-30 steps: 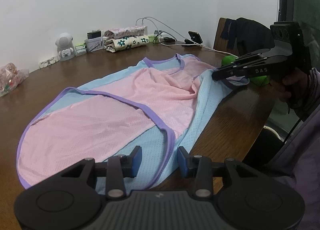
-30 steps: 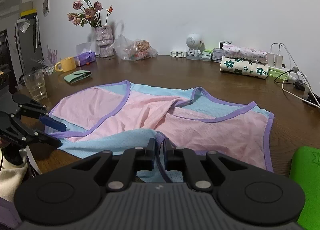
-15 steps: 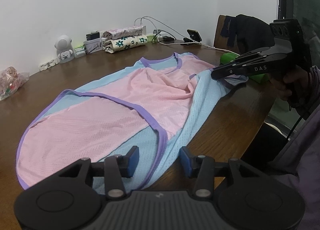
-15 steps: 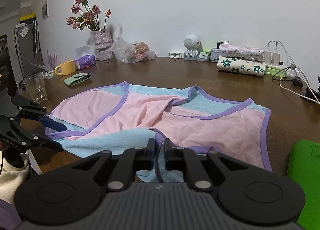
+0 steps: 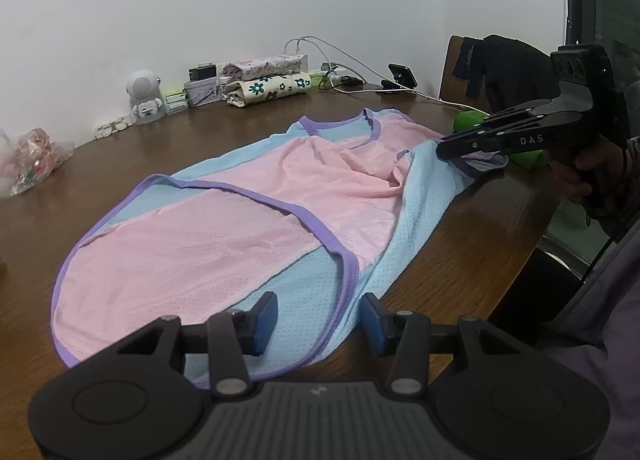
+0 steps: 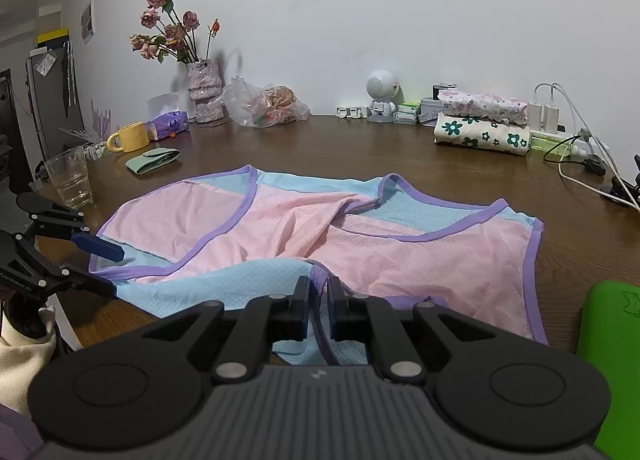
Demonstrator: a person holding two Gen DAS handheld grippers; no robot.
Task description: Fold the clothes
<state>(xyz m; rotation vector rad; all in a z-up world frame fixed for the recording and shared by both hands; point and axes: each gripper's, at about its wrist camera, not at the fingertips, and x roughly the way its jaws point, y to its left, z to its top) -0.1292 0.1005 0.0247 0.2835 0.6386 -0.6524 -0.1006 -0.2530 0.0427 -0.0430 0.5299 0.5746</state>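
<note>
I have the right gripper (image 6: 319, 310) pinched on the purple-trimmed blue edge of the pink-and-blue mesh garment (image 5: 248, 219), anchoring it on the brown wooden table (image 5: 460, 260). My left gripper (image 5: 319, 318) has just been opening; its blue pads (image 5: 266, 316) straddle the near hem without pressing, ready to take it.

Two low wrist views, shared tabletop (image 5: 472, 260)

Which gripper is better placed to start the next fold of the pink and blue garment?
Right gripper: already clamped on the garment's purple-trimmed near edge. Left gripper is open over the hem, gripping nothing.
</note>
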